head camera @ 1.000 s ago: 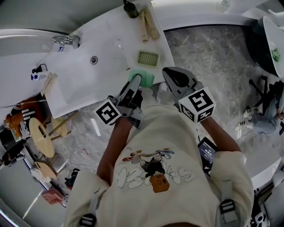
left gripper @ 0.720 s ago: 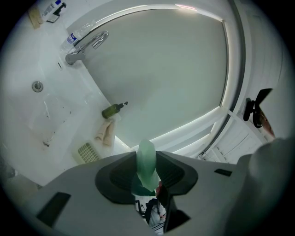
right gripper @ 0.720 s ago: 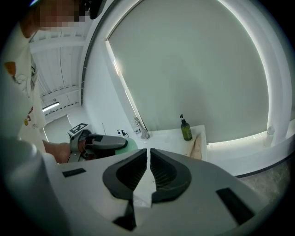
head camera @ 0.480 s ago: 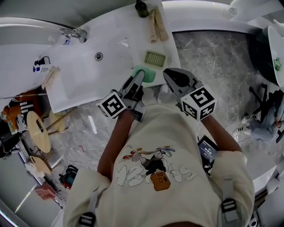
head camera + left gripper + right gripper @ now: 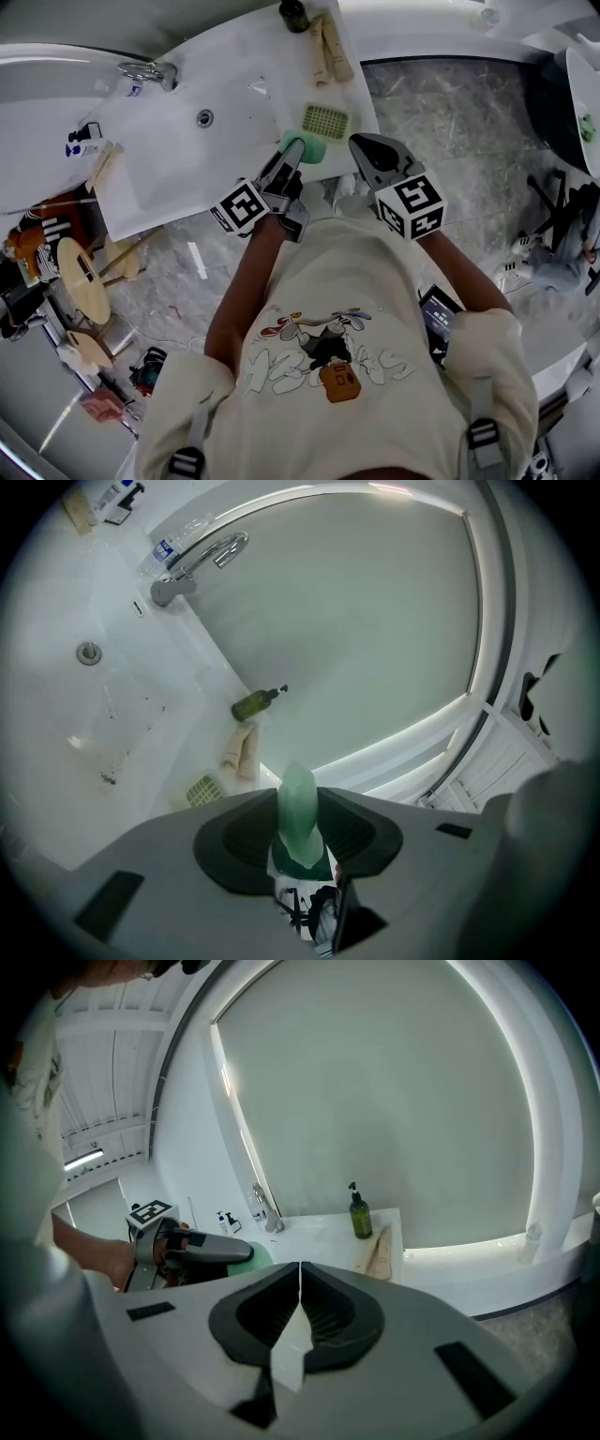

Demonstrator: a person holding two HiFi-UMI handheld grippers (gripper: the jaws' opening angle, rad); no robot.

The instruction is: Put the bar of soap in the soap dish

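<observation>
The white counter point(image 5: 159, 178) is the biggest thing, and the soap dish point(image 5: 325, 121) sits on it. The sink point(image 5: 225, 103) is a wide dip in the counter, left of the soap dish. The grey stone floor point(image 5: 450, 122) is to the right of the soap dish, lower down past the counter's edge. The left tool point(image 5: 292, 150) reaches in from the person's side of the soap dish, and its tip stops just beside the dish. It squeezes the bar of soap point(image 5: 314, 150) between its two jaws. The soap is pale green and stands on its thin edge in the tool. It is just beside the soap dish, on the side nearer the person, and it is not in the dish. I cannot tell if the soap touches the counter. The right tool point(image 5: 361, 142) is to the right of the soap dish, past the counter's edge. Its jaws are pressed together and there is nothing between them. A silver tap point(image 5: 150, 71) stands far left of the soap dish, at the back of the sink. A dark green bottle point(image 5: 292, 13) stands behind the soap dish, by the wall. Two long tan rolls point(image 5: 328, 45) lie between that bottle and the soap dish. The soap dish is small and light green with a grid of little holes. A round drain hole point(image 5: 204, 117) is left of the soap dish, in the sink.
</observation>
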